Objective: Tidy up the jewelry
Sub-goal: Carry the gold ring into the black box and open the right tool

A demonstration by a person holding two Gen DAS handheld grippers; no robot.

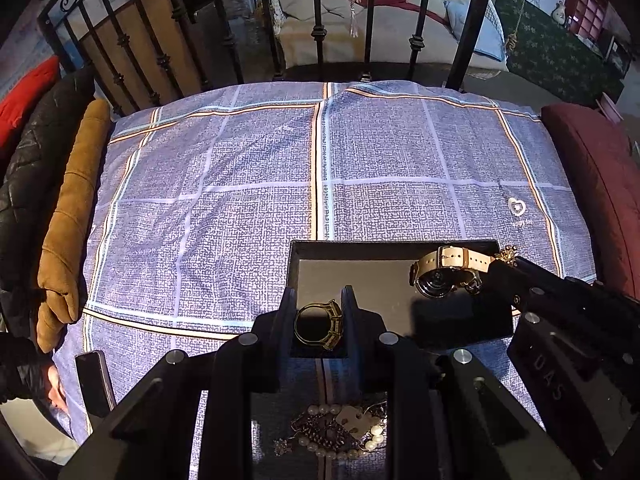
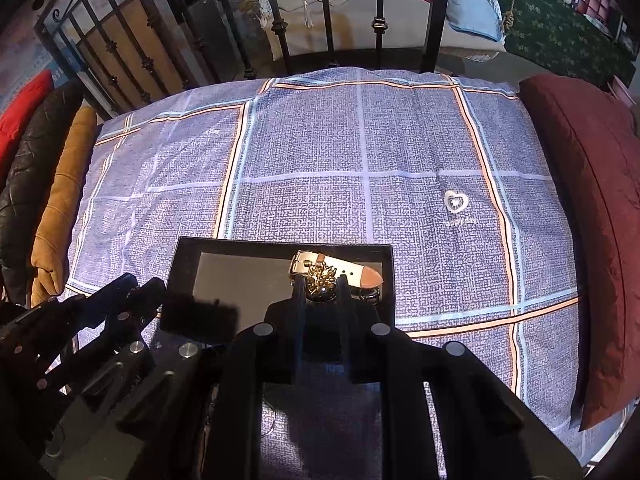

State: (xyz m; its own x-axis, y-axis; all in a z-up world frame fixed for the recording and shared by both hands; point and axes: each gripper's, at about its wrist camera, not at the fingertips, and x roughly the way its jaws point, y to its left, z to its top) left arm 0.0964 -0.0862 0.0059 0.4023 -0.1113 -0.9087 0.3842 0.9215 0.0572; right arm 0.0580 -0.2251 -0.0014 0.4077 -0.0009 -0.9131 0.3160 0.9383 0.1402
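A: Where's the jewelry?

B: The gold ring (image 1: pixel 319 325) sits clamped in the left hand-held gripper (image 1: pixel 319 322) over the tray's (image 1: pixel 394 245) lower edge. The right hand-held gripper (image 2: pixel 320 285) pinches a gold brooch (image 2: pixel 320 280) beside the watch (image 2: pixel 340 272).

A: Advice?

B: Lower both inside the tray before releasing. More pieces (image 1: pixel 336 432) wait on the bed (image 1: pixel 240 200), bottom center.

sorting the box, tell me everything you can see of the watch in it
The watch lies on its side in the far right corner of the black box. It has a cream, leather-looking strap with punched holes, a gold-toned buckle, and a dark round case with a shiny metal rim. The right gripper, holding a small gold ornament, hovers just above it.
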